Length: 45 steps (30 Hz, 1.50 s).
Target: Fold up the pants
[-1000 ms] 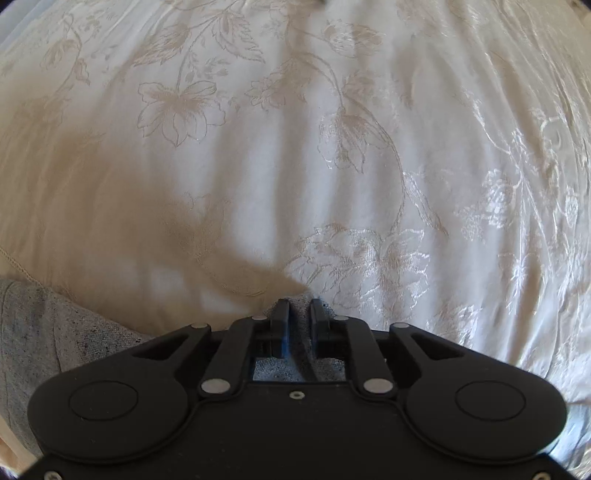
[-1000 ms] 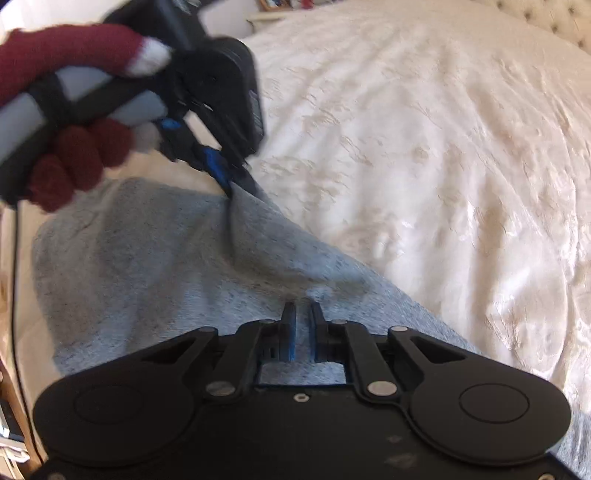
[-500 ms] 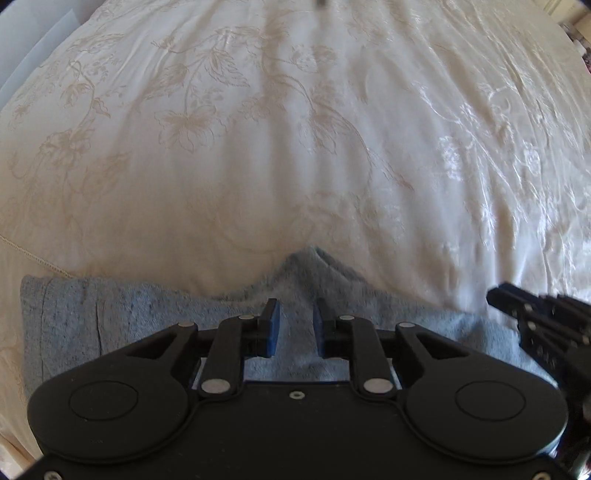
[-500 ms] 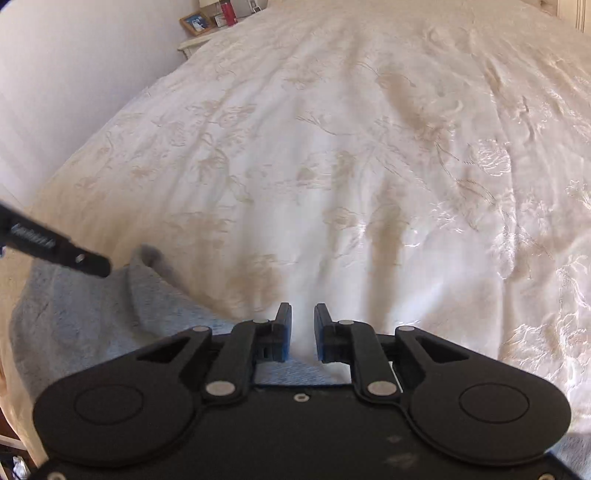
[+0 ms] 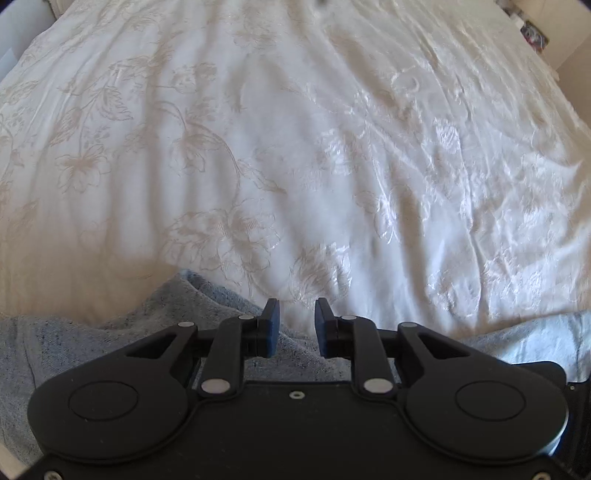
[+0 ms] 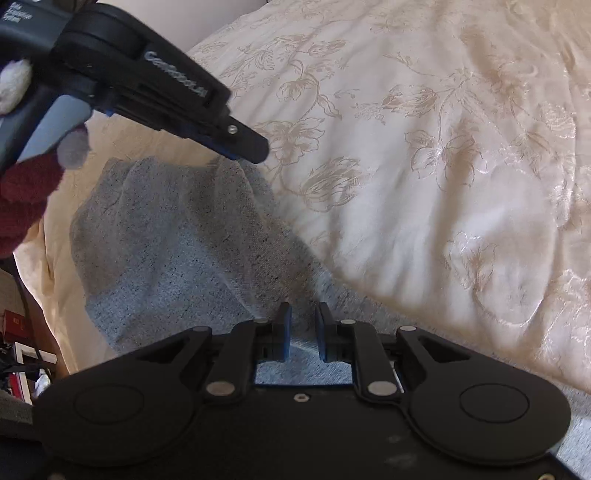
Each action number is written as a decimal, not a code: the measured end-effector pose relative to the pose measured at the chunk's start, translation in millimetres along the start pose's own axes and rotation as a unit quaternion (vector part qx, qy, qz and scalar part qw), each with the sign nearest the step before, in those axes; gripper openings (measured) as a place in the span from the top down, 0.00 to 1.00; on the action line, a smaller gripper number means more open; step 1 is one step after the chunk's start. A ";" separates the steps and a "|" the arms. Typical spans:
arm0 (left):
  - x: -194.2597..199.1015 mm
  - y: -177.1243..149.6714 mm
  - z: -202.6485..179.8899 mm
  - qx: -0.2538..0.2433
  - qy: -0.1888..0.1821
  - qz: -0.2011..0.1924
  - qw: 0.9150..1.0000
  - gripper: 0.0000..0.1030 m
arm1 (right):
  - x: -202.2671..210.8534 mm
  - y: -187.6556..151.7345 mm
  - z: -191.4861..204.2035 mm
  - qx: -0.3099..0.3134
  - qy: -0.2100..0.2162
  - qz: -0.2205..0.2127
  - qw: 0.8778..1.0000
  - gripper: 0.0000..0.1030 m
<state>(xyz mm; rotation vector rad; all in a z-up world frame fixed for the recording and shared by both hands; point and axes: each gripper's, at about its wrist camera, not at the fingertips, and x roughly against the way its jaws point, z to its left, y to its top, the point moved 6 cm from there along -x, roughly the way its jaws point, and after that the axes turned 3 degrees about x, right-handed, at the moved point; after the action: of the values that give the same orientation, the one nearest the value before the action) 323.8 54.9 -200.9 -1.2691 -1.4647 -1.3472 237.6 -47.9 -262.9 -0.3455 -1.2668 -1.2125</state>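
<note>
Grey heathered pants (image 6: 166, 251) lie folded near the bed's near edge, on a cream floral bedspread (image 6: 424, 147). My right gripper (image 6: 303, 328) hovers over the pants' near part, open, with the cloth showing below the gap and untouched by the pads. My left gripper (image 6: 247, 146) hangs just above a raised, blurred fold at the pants' far corner, held by a hand in a dark red glove (image 6: 26, 199). In the left wrist view my left gripper (image 5: 295, 325) has its jaws opening with nothing between them, above the pants' edge (image 5: 92, 336).
The bedspread (image 5: 295, 147) stretches wide beyond the pants. The bed's edge runs down the left of the right wrist view, with floor clutter (image 6: 22, 332) below it. Small items (image 5: 532, 31) sit by the wall at the far right.
Both grippers let go of the grey cloth and their jaws spread apart. The left gripper rose and shifted sideways along the pants' edge; the right one swung back toward the pants.
</note>
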 end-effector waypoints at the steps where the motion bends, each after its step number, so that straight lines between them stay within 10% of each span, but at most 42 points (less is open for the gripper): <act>1: -11.1 -4.4 -0.4 -0.009 0.014 0.023 1.000 0.69 | -0.7 -3.4 1.8 -0.002 0.002 0.004 1.000 0.83; 8: -40.6 -52.6 26.4 0.024 0.019 0.104 0.994 0.71 | 17.5 11.7 -20.7 -0.002 -0.022 -0.026 0.999 0.83; 13: -40.8 -64.1 30.9 0.023 0.013 0.102 0.994 0.71 | -0.1 36.1 -51.7 0.030 -0.050 -0.003 0.998 0.82; 21: -30.3 -68.6 35.5 0.021 0.010 0.084 0.996 0.71 | -30.0 17.2 -40.3 0.107 0.047 0.103 0.988 0.82; 40: -26.4 -75.1 52.3 0.038 0.025 0.092 0.995 0.70 | -18.4 2.2 -19.0 0.144 0.059 0.093 0.983 0.81; 42: -25.9 -76.1 54.0 0.041 0.025 0.092 0.995 0.70 | -23.0 2.8 -16.0 0.136 0.082 0.095 0.983 0.98; 45: -16.8 -72.0 58.1 0.045 0.016 0.075 0.996 0.70 | -20.1 11.4 -18.1 0.169 -0.002 0.061 0.984 0.99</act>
<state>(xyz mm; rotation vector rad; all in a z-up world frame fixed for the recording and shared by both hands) 262.5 112.9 -242.3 -1.2671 -1.3646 -1.1847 260.1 -47.4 -281.8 -0.1733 -1.4073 -0.8748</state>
